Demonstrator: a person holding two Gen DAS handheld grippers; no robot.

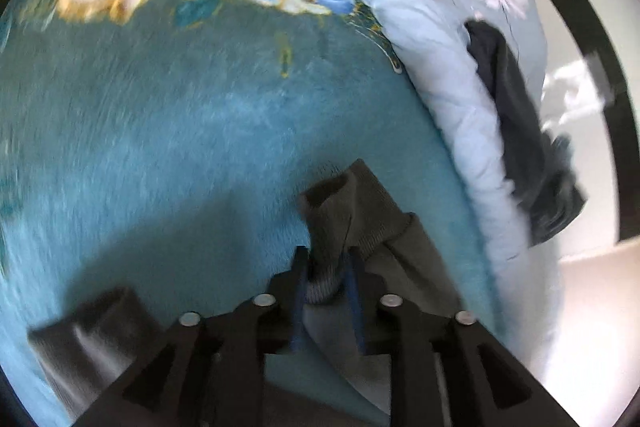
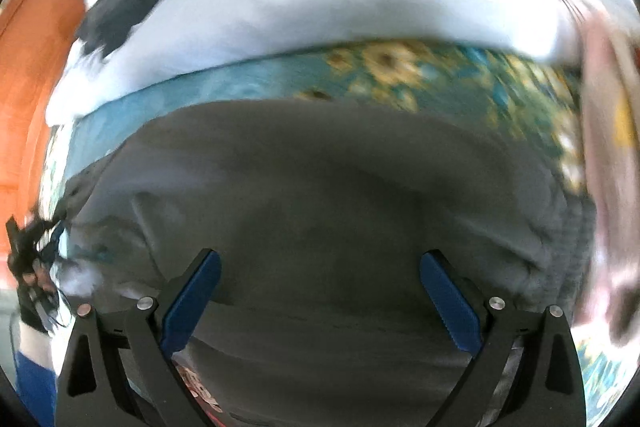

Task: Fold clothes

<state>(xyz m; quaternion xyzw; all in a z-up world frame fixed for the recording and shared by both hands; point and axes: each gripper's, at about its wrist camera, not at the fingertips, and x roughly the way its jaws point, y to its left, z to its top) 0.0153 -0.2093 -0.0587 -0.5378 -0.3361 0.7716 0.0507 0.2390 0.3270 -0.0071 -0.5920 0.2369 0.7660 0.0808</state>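
Left wrist, hand-held gripper point(image 1: 326, 267) pinching sleeve cuff point(image 1: 326, 227)

teal floral blanket point(image 1: 160, 131), pale quilt point(image 1: 448, 99)

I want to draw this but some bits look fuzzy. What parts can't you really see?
- Grey garment: right wrist view, its lower part is cut off behind the right gripper; what kind of clothing it is stays unclear.
- Ribbed cuff: left wrist view, its end sits between the left gripper fingers; whether they pinch it cannot be told.
- Flowered blanket: pattern smeared by blur.
- Dark cloth on the pale quilt: shape unreadable.
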